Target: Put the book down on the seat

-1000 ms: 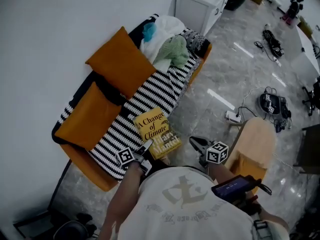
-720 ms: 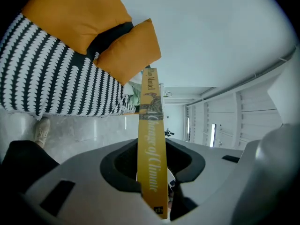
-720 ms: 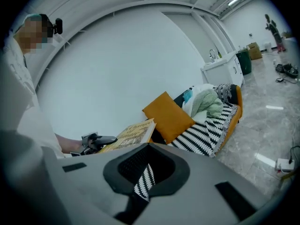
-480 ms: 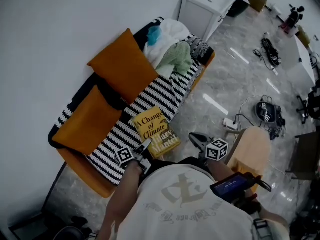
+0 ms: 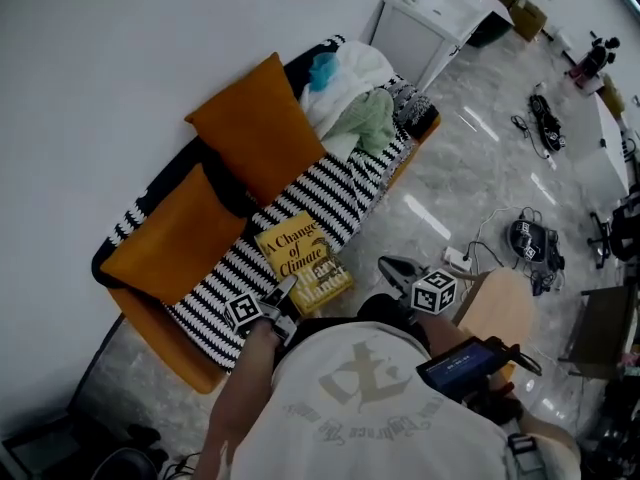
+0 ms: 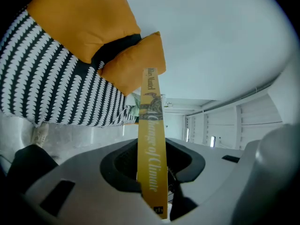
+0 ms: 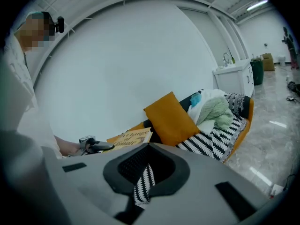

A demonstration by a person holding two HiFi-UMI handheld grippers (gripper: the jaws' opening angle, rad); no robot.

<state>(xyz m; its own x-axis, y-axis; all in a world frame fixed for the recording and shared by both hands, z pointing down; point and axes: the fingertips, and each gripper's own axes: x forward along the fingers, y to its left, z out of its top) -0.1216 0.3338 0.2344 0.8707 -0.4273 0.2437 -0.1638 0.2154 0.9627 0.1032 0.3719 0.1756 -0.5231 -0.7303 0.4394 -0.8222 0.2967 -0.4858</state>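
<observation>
— Left tongs (image 5: 286, 291) are clamped on the near corner of that yellow book (image 5: 300, 260), right?
— Yes, pinched tight. It hangs tilted over the front edge of the striped sofa seat (image 5: 335, 190), not resting yet, as far as I can see.
— And the right tongs (image 5: 392, 267)?
— Slightly parted, holding nothing, off over the floor (image 5: 450, 168).
— So the carrying looks nearly done; lowering and letting go remain.
— I'd say so.
</observation>
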